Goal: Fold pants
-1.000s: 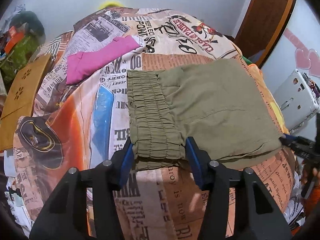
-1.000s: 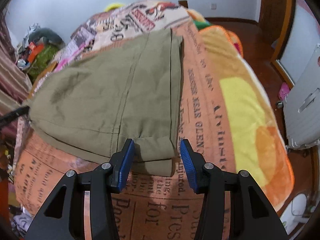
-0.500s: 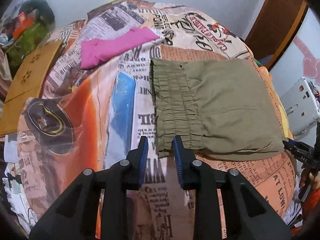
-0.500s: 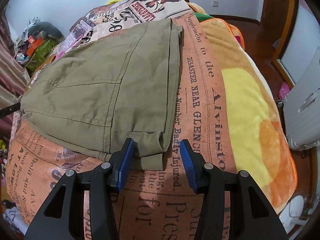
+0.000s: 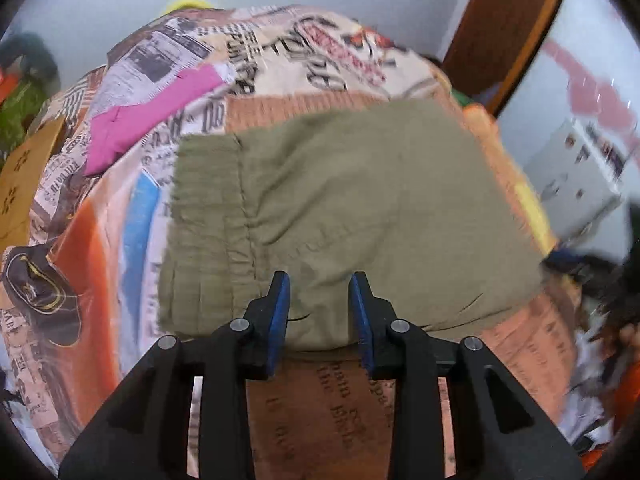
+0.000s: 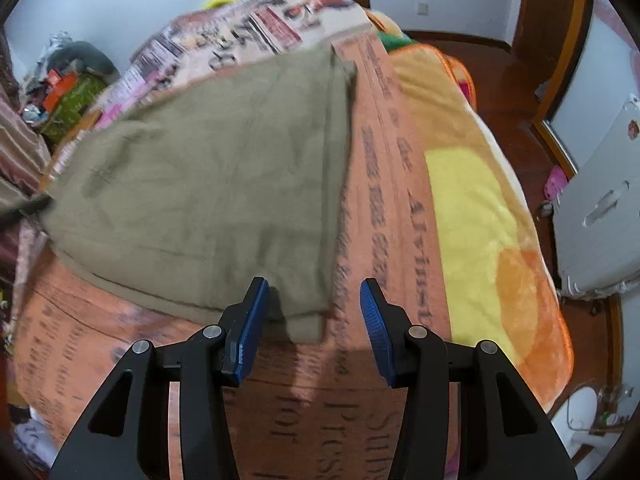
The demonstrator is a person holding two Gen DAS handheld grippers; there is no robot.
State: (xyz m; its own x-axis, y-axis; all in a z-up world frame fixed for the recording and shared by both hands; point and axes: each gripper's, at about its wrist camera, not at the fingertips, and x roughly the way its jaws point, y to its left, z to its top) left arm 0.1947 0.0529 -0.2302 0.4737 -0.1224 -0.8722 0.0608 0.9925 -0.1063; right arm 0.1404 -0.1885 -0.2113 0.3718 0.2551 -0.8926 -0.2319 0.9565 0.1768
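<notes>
- Two tools frame the near edge of the olive pants (image 5: 352, 208), which lie folded into a blocky, roughly rectangular stack on a bed covered by a newspaper-print blanket (image 5: 328, 408).
- The left tool (image 5: 318, 304) has its ribbed blue pads partly apart, standing either side of a soft bulge of the pants' near edge; whether the pads press the cloth cannot be told.
- The pants' gathered, ruched waistband (image 5: 200, 224) forms the left end of the stack in the left wrist view; the rest is smooth woven cloth with light creases.
- The right tool (image 6: 312, 312) is spread wide; the pants' near right corner (image 6: 306, 322), a small layered flap, sits between the pads without touching either.
- In the right view the pants (image 6: 208, 184) show a straight right edge along the blanket's orange lettered strip (image 6: 384, 200).
- A pink garment (image 5: 148, 124), flat and elongated, lies well apart on the far left of the blanket.
- A fleecy yellow-and-orange patch (image 6: 480, 232) lies to the right of the strip.
</notes>
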